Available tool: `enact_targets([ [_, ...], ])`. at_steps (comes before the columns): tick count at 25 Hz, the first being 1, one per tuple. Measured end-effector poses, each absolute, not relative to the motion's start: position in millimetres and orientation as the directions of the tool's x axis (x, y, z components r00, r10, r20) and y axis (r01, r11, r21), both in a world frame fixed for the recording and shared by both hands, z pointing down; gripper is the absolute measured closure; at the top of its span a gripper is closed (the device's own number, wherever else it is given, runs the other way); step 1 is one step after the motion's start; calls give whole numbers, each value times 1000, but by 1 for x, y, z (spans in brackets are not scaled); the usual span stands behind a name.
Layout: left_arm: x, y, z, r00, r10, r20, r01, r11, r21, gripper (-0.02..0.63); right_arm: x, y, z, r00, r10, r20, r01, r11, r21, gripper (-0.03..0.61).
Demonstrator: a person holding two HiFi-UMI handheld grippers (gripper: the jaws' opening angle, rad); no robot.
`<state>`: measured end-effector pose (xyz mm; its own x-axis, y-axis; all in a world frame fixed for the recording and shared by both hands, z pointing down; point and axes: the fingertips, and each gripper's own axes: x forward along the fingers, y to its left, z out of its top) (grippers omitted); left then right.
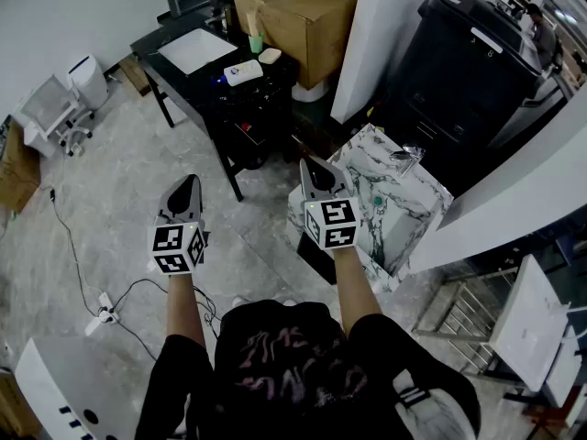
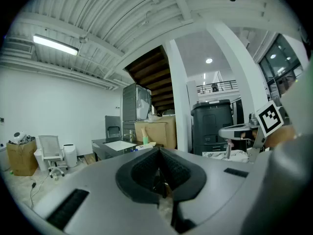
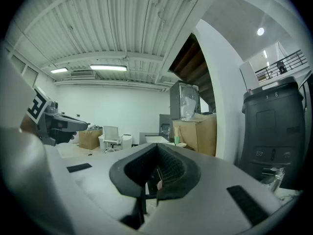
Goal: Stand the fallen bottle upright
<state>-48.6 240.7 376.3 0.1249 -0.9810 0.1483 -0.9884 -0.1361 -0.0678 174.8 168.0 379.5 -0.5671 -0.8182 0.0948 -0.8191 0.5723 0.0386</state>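
Approaching looks like the step in hand, since no grasp has begun. The left gripper (image 1: 186, 192) and the right gripper (image 1: 317, 178) are held out in the air. Each has its jaws pressed together, with nothing between the dark ribbed pads.

Ahead of the right jaws and off to their right lies what I take for the fallen bottle (image 1: 404, 157). It is a clear, crinkled shape on the marble-patterned worktop (image 1: 408, 216), too small to make out for certain. It is well apart from both pairs of jaws, and farther from the left pair.

The next move likely falls to the right gripper. Its jaws would have to part, come down to the worktop and close across the bottle's body, then tip it onto its base.

The bottle looks like thin, glossy plastic, so it will probably buckle or slip under a hard squeeze. The worktop is flat, hard and white with dark veins. The gripper shells are smooth grey plastic, and the pads look rubbery.
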Motion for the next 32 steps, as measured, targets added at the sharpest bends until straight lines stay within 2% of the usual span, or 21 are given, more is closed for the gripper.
enact_targets([
  [18,-45,237,387,106,-980,168,-990,-119,-70,598,160,160,387,-616,-782,94,-783,621,35,566],
  [32,-93,168,417,115,-972,206,-992,-124,-34,598,114,86,415,-608,-781,143,-787,616,14,566],
])
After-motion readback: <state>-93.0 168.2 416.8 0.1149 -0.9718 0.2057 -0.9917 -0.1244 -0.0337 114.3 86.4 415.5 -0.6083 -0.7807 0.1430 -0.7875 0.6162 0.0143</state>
